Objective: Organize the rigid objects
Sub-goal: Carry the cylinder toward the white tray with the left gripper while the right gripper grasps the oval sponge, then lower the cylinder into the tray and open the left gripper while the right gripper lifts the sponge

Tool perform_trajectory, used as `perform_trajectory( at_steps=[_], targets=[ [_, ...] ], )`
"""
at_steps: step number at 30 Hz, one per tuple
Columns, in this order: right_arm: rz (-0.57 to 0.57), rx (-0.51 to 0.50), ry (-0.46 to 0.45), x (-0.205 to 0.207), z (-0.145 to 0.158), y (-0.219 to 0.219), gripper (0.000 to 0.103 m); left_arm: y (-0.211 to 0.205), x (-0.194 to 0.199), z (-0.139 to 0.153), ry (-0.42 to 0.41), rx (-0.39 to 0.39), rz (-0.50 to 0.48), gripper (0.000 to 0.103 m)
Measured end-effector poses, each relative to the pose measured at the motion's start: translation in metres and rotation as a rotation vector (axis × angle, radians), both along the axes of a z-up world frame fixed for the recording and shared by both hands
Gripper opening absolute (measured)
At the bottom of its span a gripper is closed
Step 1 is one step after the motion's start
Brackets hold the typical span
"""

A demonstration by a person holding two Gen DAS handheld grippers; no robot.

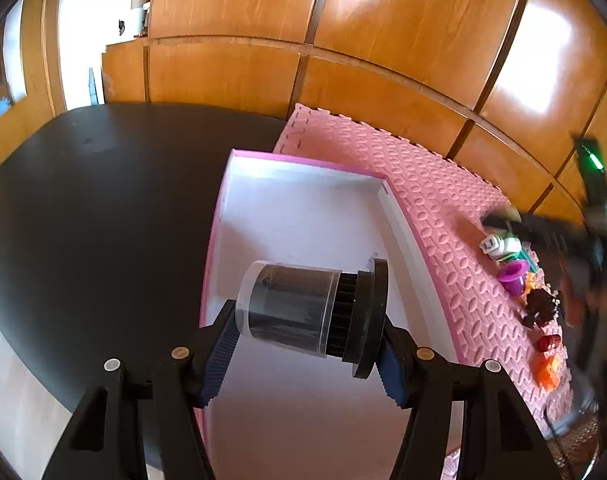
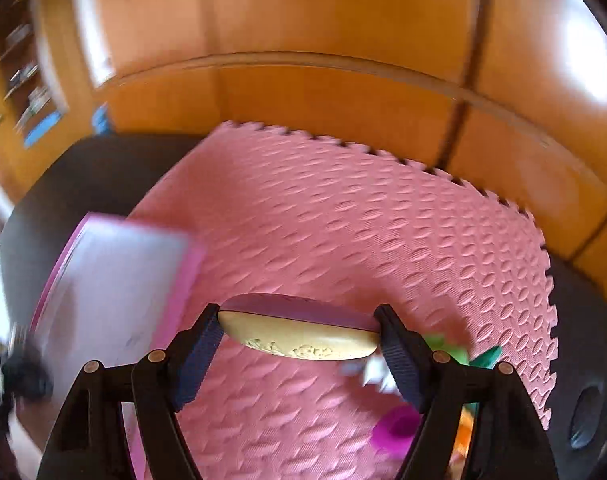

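Note:
My left gripper [image 1: 307, 316] is shut on a clear plastic jar [image 1: 291, 304] with a dark inside and a black ribbed lid. It holds the jar sideways over a shallow white box with a pink rim [image 1: 303, 164]. In the right wrist view, my right gripper [image 2: 298, 320] is shut on a flat oval case [image 2: 299, 344], cream with an embossed pattern and a purple face. It holds the case above the pink foam mat [image 2: 343, 220]. The box [image 2: 115, 280] lies blurred to its left.
Small toys lie on the pink mat [image 1: 423, 184]: a purple cup [image 1: 513, 276], a white piece [image 1: 499, 245], a dark brown piece [image 1: 539, 306], a red one [image 1: 548, 343] and an orange one [image 1: 547, 370]. The black table [image 1: 83, 220] spreads left. Wooden cabinets stand behind.

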State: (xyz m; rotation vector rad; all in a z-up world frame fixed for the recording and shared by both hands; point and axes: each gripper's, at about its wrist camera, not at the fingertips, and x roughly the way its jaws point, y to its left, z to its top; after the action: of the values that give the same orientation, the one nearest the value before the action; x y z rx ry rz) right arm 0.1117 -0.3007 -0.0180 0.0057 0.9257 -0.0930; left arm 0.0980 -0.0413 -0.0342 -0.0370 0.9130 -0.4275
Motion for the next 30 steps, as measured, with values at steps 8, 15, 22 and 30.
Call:
perform_trajectory(
  at_steps=[8, 15, 22, 30],
  targets=[
    [-0.027, 0.02, 0.1, -0.057, -0.055, -0.002, 0.078, -0.004, 0.042, -0.002, -0.004, 0.067, 0.008, 0.063],
    [-0.048, 0.03, 0.045, -0.069, -0.065, -0.012, 0.078, -0.029, 0.079, -0.006, -0.006, 0.119, 0.03, 0.063],
    [-0.033, 0.019, 0.019, -0.069, -0.065, -0.011, 0.078, -0.047, 0.105, -0.019, -0.002, 0.182, 0.064, 0.065],
    [-0.045, 0.022, 0.013, -0.07, -0.065, -0.015, 0.078, -0.05, 0.091, -0.012, -0.047, 0.2, 0.085, 0.08]
  ],
)
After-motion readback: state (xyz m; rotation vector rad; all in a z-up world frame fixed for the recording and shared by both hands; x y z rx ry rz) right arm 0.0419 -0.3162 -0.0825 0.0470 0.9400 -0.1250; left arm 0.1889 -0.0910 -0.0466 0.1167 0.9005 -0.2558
